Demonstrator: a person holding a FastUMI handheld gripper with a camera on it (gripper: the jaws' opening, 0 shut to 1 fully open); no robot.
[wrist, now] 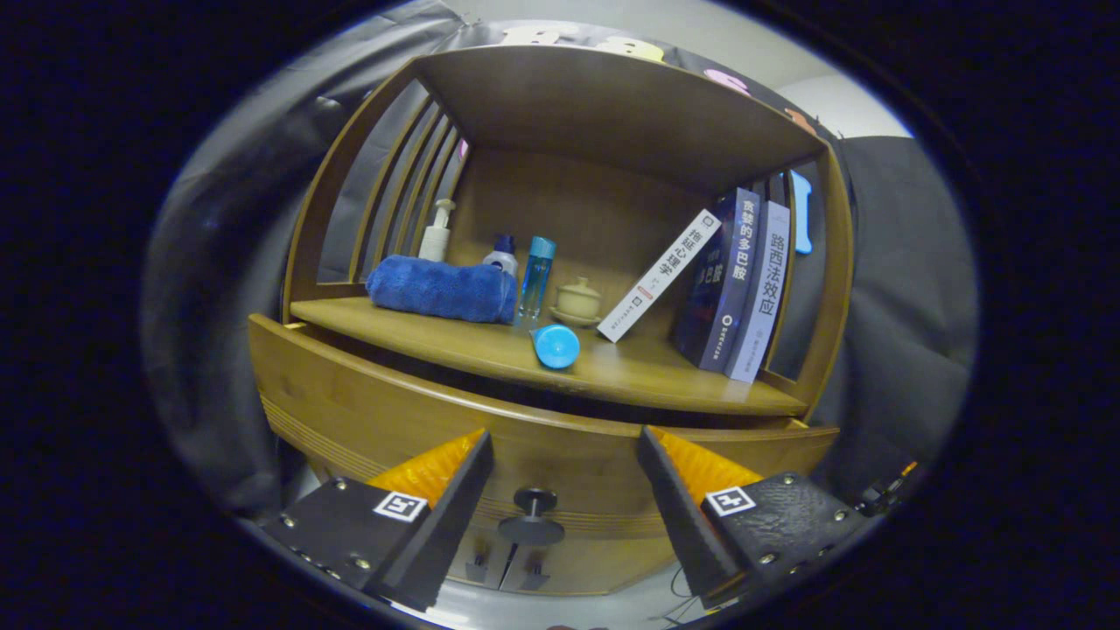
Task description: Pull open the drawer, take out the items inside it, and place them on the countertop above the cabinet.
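A blue towel point(440, 290), a blue round cap point(556, 346), a cream lidded cup point(578, 299) and a brown wooden cabinet point(367, 411) with a dark knob point(533, 516) are seen.

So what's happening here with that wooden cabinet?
A person is holding a two-fingered claw up to a wooden cabinet. Its fingers are open, with the dark drawer knob between them, not gripped. The drawer looks only slightly out, its inside hidden. On the countertop above sit a blue towel, some bottles, a small lidded cup, a blue cap-like thing and leaning books.
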